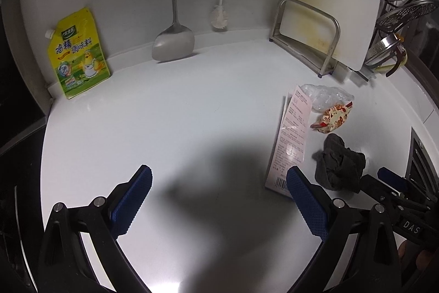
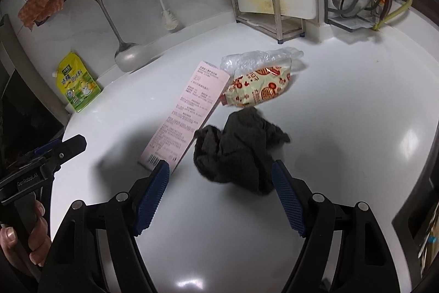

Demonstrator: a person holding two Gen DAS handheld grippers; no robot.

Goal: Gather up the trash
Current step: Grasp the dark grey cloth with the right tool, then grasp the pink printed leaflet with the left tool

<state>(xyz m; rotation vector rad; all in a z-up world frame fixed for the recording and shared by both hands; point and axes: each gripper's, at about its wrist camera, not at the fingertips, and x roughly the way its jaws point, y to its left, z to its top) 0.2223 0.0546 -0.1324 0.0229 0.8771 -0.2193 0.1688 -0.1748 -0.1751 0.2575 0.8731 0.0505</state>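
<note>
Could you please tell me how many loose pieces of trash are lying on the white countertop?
4, clustered together: a flat pink printed box; a crumpled dark grey rag beside its near end; a red-patterned cream wrapper behind the rag; a clear crumpled plastic bag farthest back. Nothing seems hidden.

White counter (image 2: pixel 343 128): box (image 2: pixel 186 111), rag (image 2: pixel 236 150)

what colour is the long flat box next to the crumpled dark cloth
Pale pink with small dark printed text and a barcode at its near end; the long flat box shows best in the right wrist view.
</note>
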